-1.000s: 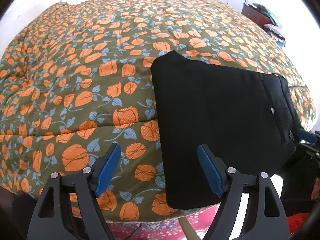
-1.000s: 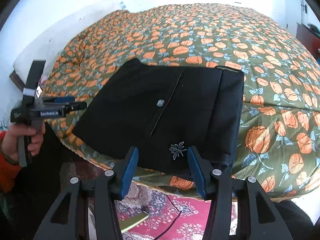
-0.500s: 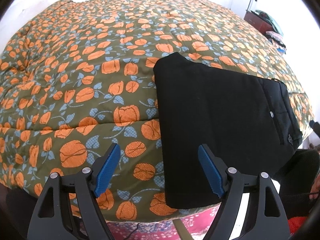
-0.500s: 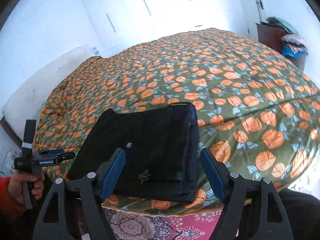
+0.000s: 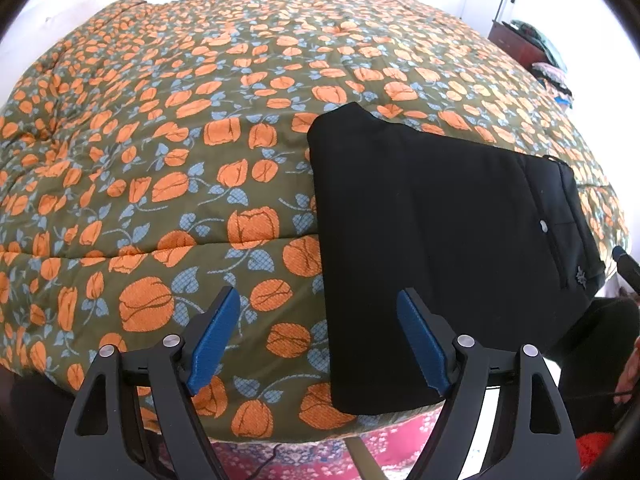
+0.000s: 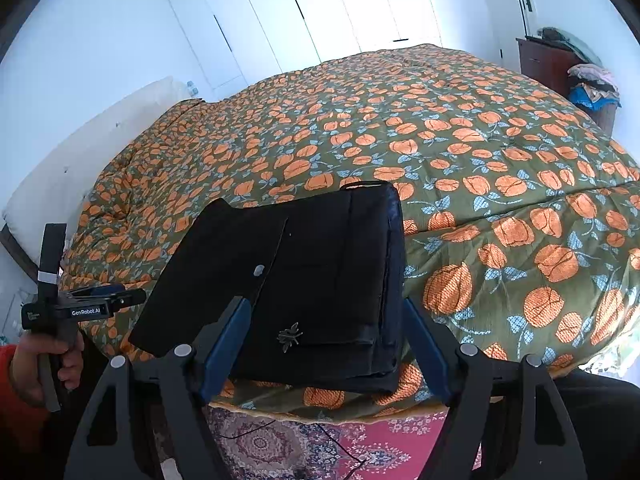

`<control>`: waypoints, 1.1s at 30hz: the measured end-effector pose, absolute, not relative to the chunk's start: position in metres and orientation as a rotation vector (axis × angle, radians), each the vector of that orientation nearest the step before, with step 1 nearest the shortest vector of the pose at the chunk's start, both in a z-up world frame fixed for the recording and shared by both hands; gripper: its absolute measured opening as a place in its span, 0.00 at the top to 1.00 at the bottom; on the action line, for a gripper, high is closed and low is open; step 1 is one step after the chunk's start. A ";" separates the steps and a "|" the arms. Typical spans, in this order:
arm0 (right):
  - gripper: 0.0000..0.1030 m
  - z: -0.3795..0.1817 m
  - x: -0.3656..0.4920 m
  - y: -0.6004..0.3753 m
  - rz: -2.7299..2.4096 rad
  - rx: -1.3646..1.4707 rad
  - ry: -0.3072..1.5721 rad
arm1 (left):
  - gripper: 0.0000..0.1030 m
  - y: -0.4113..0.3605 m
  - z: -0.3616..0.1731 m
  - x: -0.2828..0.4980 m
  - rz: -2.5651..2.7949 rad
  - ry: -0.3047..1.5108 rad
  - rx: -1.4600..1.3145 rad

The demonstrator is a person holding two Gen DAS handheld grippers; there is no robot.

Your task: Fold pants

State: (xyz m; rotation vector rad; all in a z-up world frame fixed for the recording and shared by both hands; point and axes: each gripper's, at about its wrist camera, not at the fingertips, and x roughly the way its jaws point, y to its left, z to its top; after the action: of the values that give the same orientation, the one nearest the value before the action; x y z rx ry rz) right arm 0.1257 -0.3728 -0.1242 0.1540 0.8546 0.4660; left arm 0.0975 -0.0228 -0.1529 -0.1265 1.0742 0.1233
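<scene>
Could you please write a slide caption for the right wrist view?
Open right tongs hover before folded black pants on the floral quilt.

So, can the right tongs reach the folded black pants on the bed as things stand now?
Probably yes. The right tongs are open and empty, facing the folded pants at the near edge of the bed. Nothing lies between them.
</scene>
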 end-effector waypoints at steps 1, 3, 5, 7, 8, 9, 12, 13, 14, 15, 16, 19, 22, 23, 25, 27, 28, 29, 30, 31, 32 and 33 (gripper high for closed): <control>0.25 -0.124 0.126 -0.373 0.465 0.154 0.854 | 0.20 -0.023 -0.153 0.097 0.122 1.075 -0.128; 0.25 -0.123 0.126 -0.374 0.465 0.165 0.853 | 0.20 -0.021 -0.153 0.097 0.111 1.078 -0.135; 0.25 -0.122 0.131 -0.379 0.476 0.194 0.865 | 0.19 -0.012 -0.153 0.098 0.083 1.082 -0.179; 0.23 -0.118 0.146 -0.394 0.494 0.287 0.888 | 0.17 0.009 -0.156 0.100 0.007 1.094 -0.325; 0.14 -0.118 0.156 -0.404 0.499 0.338 0.917 | 0.17 0.017 -0.159 0.101 -0.034 1.097 -0.399; 0.10 -0.119 0.165 -0.411 0.504 0.380 0.946 | 0.17 0.028 -0.164 0.104 -0.090 1.106 -0.494; 0.10 -0.133 0.198 -0.436 0.583 0.568 1.089 | 0.18 0.035 -0.176 0.114 -0.179 1.166 -0.580; 0.10 -0.140 0.206 -0.439 0.626 0.616 1.140 | 0.18 0.033 -0.177 0.117 -0.200 1.175 -0.577; 0.10 -0.150 0.215 -0.438 0.660 0.642 1.207 | 0.18 0.029 -0.179 0.121 -0.226 1.181 -0.569; 0.10 -0.155 0.218 -0.436 0.679 0.637 1.237 | 0.18 0.025 -0.181 0.124 -0.245 1.184 -0.565; 0.10 -0.161 0.220 -0.431 0.712 0.628 1.272 | 0.17 0.021 -0.183 0.128 -0.263 1.192 -0.567; 0.10 -0.178 0.223 -0.413 0.716 0.499 1.362 | 0.17 0.013 -0.193 0.139 -0.277 1.226 -0.591; 0.10 -0.190 0.226 -0.400 0.777 0.497 1.402 | 0.18 0.006 -0.205 0.147 -0.272 1.266 -0.586; 0.10 -0.194 0.228 -0.395 0.794 0.500 1.411 | 0.18 0.003 -0.208 0.150 -0.280 1.275 -0.581; 0.10 -0.199 0.231 -0.390 0.799 0.491 1.419 | 0.18 -0.004 -0.208 0.153 -0.307 1.277 -0.572; 0.10 -0.208 0.236 -0.386 0.803 0.491 1.441 | 0.18 -0.009 -0.207 0.155 -0.316 1.273 -0.546; 0.10 -0.211 0.238 -0.383 0.807 0.492 1.452 | 0.18 -0.010 -0.207 0.155 -0.317 1.272 -0.541; 0.11 -0.216 0.239 -0.381 0.814 0.496 1.462 | 0.18 -0.011 -0.208 0.156 -0.314 1.271 -0.539; 0.14 -0.219 0.240 -0.378 0.822 0.503 1.475 | 0.19 -0.011 -0.209 0.156 -0.312 1.269 -0.540; 0.16 -0.224 0.241 -0.377 0.821 0.508 1.482 | 0.25 -0.011 -0.209 0.155 -0.308 1.262 -0.536; 0.26 -0.227 0.242 -0.376 0.813 0.511 1.485 | 0.44 -0.010 -0.208 0.153 -0.306 1.252 -0.526; 0.38 -0.226 0.243 -0.376 0.807 0.517 1.482 | 0.55 -0.011 -0.205 0.152 -0.306 1.241 -0.516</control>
State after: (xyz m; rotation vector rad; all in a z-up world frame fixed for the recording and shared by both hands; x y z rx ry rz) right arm 0.2433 -0.3757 -0.2265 0.5165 1.4820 0.8072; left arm 0.1524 -0.0110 -0.2052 -0.5157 1.2407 -0.3057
